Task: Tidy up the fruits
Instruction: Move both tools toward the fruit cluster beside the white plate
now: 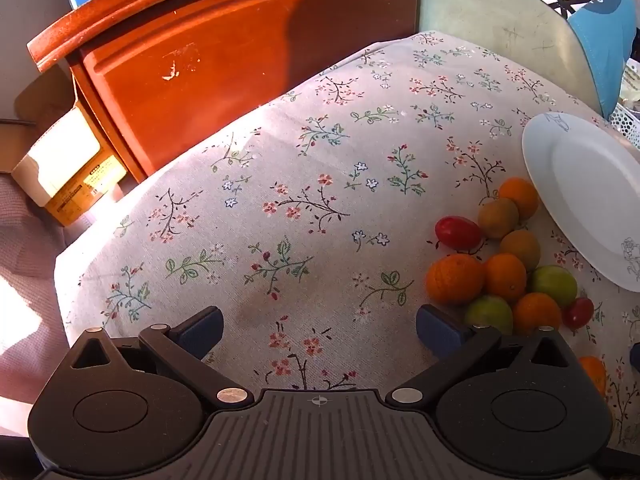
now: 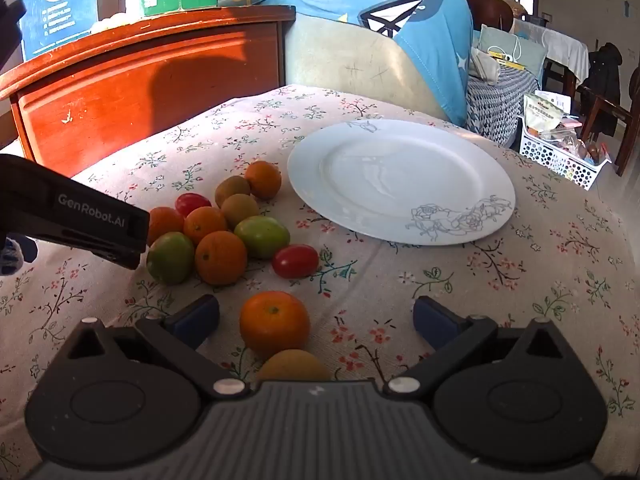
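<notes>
Right wrist view shows the right gripper (image 2: 316,318) spread wide around a lone orange (image 2: 274,323), the left gripper (image 1: 319,330) likewise spread and empty, the plate (image 2: 400,180) bare, and the fruit pile (image 2: 224,226) beside it, so sorting looks barely begun.

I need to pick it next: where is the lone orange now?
In the right wrist view, the lone orange lies on the tablecloth between the open right gripper fingers, nearer the left one.
</notes>
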`<state>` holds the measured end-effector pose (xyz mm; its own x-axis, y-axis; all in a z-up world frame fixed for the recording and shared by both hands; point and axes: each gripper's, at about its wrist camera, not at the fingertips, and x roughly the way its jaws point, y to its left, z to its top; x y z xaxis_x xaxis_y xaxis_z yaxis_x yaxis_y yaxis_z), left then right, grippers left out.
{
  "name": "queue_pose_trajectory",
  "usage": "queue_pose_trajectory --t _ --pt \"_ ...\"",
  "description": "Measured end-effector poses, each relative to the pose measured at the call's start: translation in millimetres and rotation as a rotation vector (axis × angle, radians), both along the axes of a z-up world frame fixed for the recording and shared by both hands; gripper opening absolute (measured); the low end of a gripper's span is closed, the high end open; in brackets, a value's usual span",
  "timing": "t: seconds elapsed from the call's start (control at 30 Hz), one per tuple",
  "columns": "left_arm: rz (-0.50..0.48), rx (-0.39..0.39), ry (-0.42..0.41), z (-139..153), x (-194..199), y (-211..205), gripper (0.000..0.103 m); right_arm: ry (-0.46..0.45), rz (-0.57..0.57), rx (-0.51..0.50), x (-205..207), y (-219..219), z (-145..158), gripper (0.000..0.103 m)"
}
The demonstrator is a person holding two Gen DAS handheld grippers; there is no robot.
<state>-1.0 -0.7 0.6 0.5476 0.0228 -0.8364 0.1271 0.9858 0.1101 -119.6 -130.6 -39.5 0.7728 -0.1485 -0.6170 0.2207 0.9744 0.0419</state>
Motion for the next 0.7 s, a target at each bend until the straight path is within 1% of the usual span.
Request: queue_pose_trajectory --t 0.07,0.23,0.27,0.37,0.47,0.7 --pt "0.001 0.016 -0.012 1.1 -1.0 -0.3 0.103 -0.007 0.000 0.003 -0.2 -0.1 -0.1 0.102" --pt "0.007 0.027 -0.045 7.6 -7.9 -5.0 0.103 -0.009 0.000 0.003 -0.1 -0.1 -0.2 0.102" --pt "-0.011 -0.033 -0.034 12.3 -13.2 -0.6 0.103 -0.009 0.000 0.003 -0.1 -0.2 -0.2 0.102" --pt "-0.021 -0.056 -0.026 19.5 -17.1 -0.8 0.103 -0.009 0.000 0.004 0.0 0.0 -0.1 0.102" --pt "-0.025 -0.063 -0.032 24.4 -24.1 -1.8 0.103 -0.009 0.000 0.003 0.0 0.2 0.0 0.102" --pt "-0.032 -0.065 -0.022 32.6 -27.2 -1.3 0.103 -0.010 0.000 0.004 0.2 -0.6 -2.0 0.102"
